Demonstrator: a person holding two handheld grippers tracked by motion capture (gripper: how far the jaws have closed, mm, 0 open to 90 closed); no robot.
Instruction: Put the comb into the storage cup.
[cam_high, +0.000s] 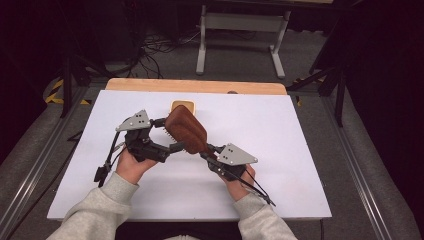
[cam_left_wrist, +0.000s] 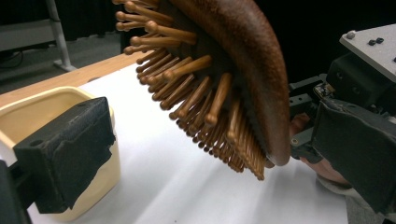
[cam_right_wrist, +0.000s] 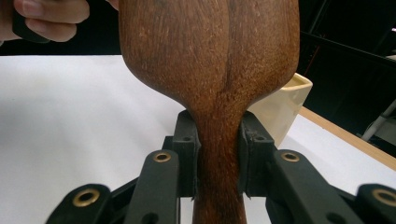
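hairbrush (cam_high: 186, 129) hung above the middle of the white table (cam_high: 280, 150), wooden back up and to the right, bristles (cam_left_wrist: 205, 100) facing left. your right gripper (cam_high: 207, 151) was clamped on its handle (cam_right_wrist: 219, 163), a pad pressed to each side. your left gripper (cam_high: 165, 135) stood wide apart beside the bristles, gripping nothing; one pad (cam_left_wrist: 70, 149) sat in front of the cream tub (cam_left_wrist: 32, 112). that tub rested at the far edge, just behind the brush head.

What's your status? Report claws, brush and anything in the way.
Right claw clamped on wooden hairbrush handle, brush lifted off the white table. Left claw open beside the bristles. Cream cup stands just beyond, nothing blocking.
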